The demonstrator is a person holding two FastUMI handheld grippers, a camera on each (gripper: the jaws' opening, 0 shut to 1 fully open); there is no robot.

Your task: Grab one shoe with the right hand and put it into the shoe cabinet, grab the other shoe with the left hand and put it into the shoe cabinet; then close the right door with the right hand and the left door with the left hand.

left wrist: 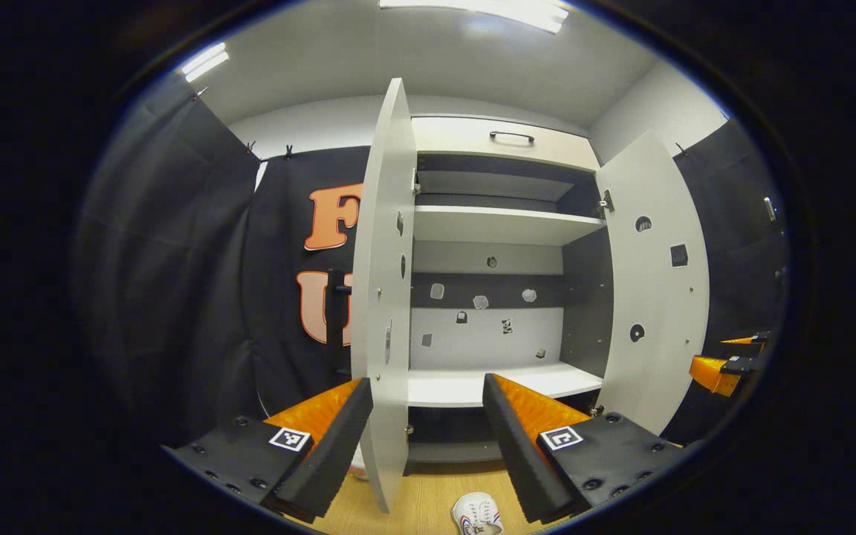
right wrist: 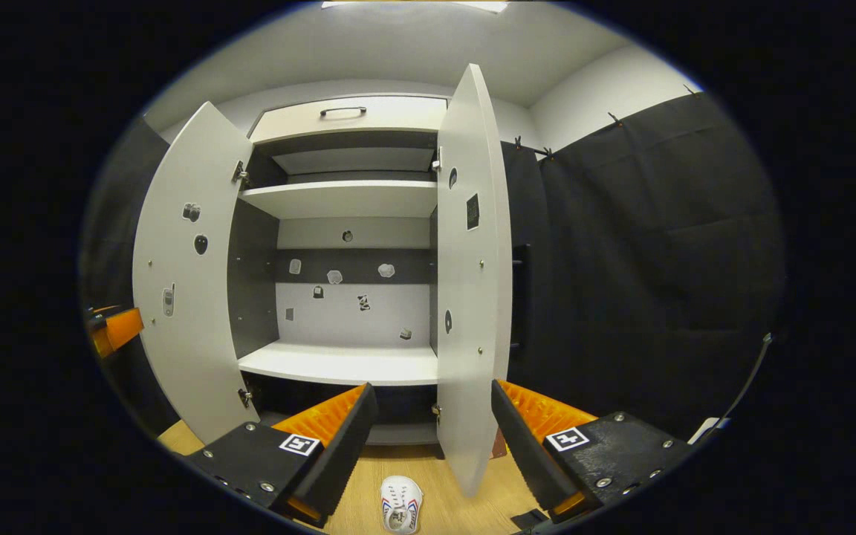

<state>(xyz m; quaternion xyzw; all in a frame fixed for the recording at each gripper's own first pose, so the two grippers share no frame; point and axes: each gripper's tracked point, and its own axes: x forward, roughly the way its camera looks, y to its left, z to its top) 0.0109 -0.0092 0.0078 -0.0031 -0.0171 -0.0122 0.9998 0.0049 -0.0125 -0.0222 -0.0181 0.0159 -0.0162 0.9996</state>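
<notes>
I hold my left claw (left wrist: pixel 428 438) level at the shoe cabinet (left wrist: pixel 506 223), fingers apart around the left door (left wrist: pixel 383 297) edge, touching nothing. My right claw (right wrist: pixel 432 442) is likewise spread, the right door (right wrist: pixel 472 282) ahead of it. A white shoe (right wrist: pixel 401 504) lies on the wooden floor (right wrist: pixel 368 490) below.

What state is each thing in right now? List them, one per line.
Left door: swung open.
Right door: swung open.
Shoe cabinet: open, shelves bare, no shoe inside.
Drawer above the shelves: closed.
Shoe: on the floor in front of the cabinet, not gripped.
Left claw: open, holding nothing.
Right claw: open, holding nothing.
</notes>
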